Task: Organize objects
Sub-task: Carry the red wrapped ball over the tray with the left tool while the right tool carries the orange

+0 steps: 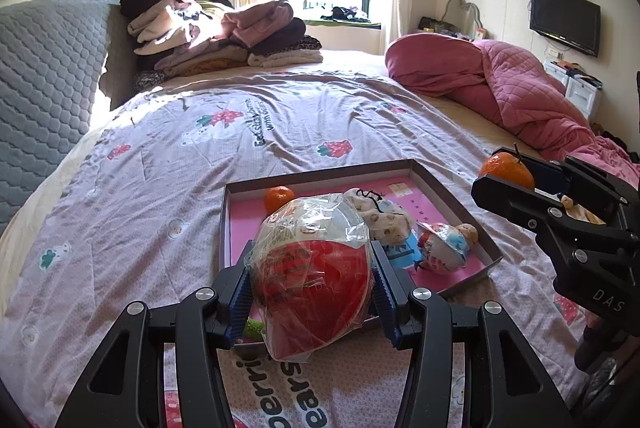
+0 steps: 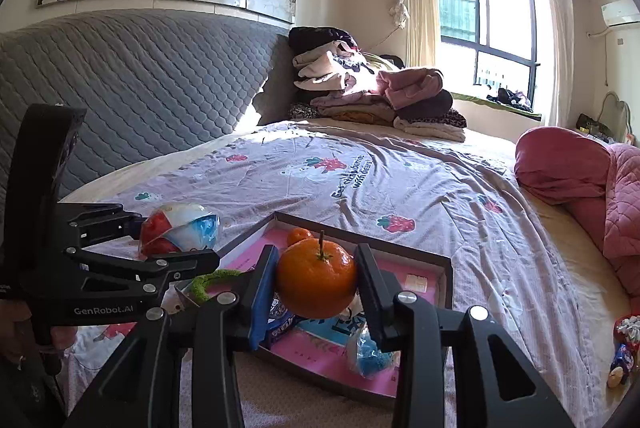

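Your left gripper (image 1: 312, 284): jaws clamped on the wrapped toy egg (image 1: 312, 280). Your right gripper (image 2: 318, 280): jaws clamped on the stemmed tangerine (image 2: 317, 280), stem up. Box tray (image 2: 446, 280) on the bed: directly below and just ahead of both jaws; right looks nearer.

- The left gripper (image 1: 312, 292), bottom centre of its own view, has both fingers pressed against a wrapped red-and-white egg toy (image 1: 314, 278).
- The right gripper (image 2: 316, 288), low centre of its view, clamps a tangerine (image 2: 317, 280) between its fingers.
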Demonstrator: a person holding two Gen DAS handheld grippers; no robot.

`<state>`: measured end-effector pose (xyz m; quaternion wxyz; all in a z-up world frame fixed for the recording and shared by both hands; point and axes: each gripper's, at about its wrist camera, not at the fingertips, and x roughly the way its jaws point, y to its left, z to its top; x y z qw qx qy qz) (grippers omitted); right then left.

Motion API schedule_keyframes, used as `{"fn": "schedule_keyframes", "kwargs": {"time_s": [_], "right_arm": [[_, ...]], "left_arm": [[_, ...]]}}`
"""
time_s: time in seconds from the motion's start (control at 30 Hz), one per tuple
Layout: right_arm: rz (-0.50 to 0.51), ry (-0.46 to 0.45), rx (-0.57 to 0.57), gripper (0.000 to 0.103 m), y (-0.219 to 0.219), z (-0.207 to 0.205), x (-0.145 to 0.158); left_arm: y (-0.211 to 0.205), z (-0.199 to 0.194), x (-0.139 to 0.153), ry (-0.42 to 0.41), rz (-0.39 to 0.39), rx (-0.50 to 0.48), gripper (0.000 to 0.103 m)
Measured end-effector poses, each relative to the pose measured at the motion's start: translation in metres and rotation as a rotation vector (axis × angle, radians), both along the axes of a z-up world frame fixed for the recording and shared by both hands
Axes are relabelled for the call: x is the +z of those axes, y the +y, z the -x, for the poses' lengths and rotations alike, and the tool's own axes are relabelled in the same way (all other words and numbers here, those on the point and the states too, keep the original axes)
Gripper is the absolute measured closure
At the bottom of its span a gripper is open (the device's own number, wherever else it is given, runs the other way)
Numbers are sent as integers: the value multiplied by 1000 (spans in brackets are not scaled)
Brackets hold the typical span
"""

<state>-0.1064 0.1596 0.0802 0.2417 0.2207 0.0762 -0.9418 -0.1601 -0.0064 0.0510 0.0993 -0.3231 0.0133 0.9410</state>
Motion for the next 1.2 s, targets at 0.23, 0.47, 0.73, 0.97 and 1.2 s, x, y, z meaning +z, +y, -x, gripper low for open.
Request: {"fn": "schedule_keyframes", "kwargs": {"time_s": [0.23,0.47,0.73,0.97,1.2], "right_arm": [[-21,-12,16,64,-9,9,-8],[-51,-50,25,64,-18,24,-28],[-93,-117,36,64,-29,41,-60],[-120,-184,38,64,-36,52,-86],[-164,-244,7,64,-36,61,-103]], "left_arm": [[-5,11,-8,-18,6,14,49],[-14,27,-24,-56,12,48,49],[-25,44,-47,-110,20,77,49],[-27,53,-66,-154,30,86,49],[-22,56,-77,-176,40,78,49]]}}
